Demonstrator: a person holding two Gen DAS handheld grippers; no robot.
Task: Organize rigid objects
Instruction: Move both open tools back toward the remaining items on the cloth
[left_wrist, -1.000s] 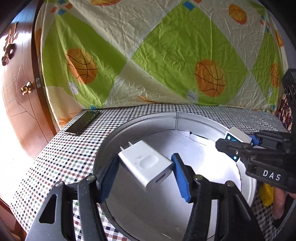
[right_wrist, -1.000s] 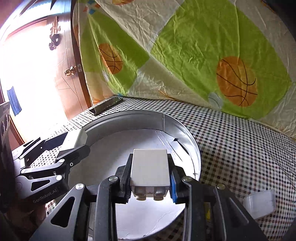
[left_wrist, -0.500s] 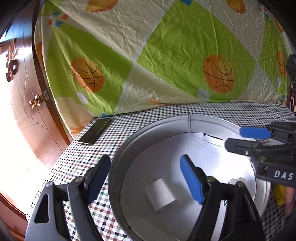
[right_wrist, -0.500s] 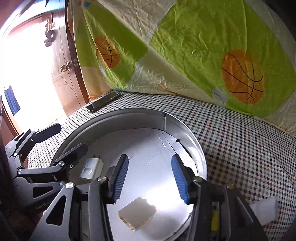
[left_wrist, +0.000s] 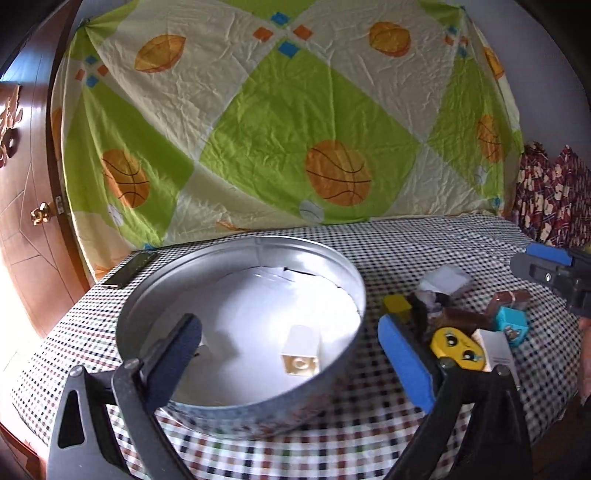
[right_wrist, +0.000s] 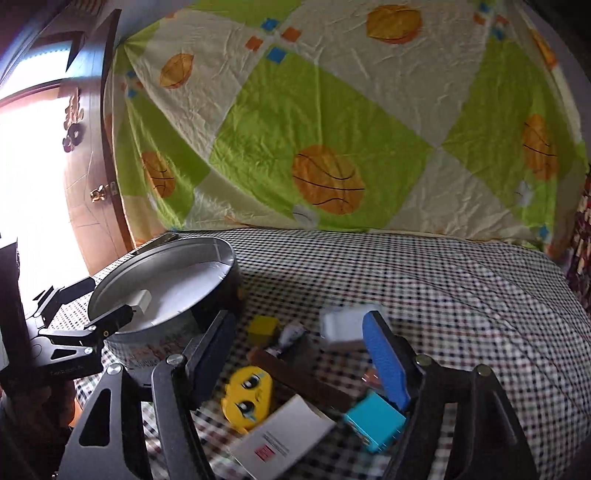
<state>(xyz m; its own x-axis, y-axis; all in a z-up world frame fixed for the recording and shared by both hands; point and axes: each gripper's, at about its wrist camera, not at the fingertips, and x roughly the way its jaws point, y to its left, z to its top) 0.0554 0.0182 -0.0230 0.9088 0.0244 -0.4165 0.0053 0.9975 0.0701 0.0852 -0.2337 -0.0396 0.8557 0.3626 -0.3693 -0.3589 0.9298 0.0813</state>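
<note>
On the checked worktop (left_wrist: 424, 251), the left wrist view shows the round metal tin (left_wrist: 343, 280) with a cream block (left_wrist: 301, 349) lying inside, sorted; the left gripper (left_wrist: 291, 354) is empty, its jaws opening wide. In the right wrist view, the right gripper (right_wrist: 299, 345), also opening and empty, faces the unsorted pile: yellow face toy (right_wrist: 248, 397), turquoise block (right_wrist: 375, 419), white card (right_wrist: 282, 437).
</note>
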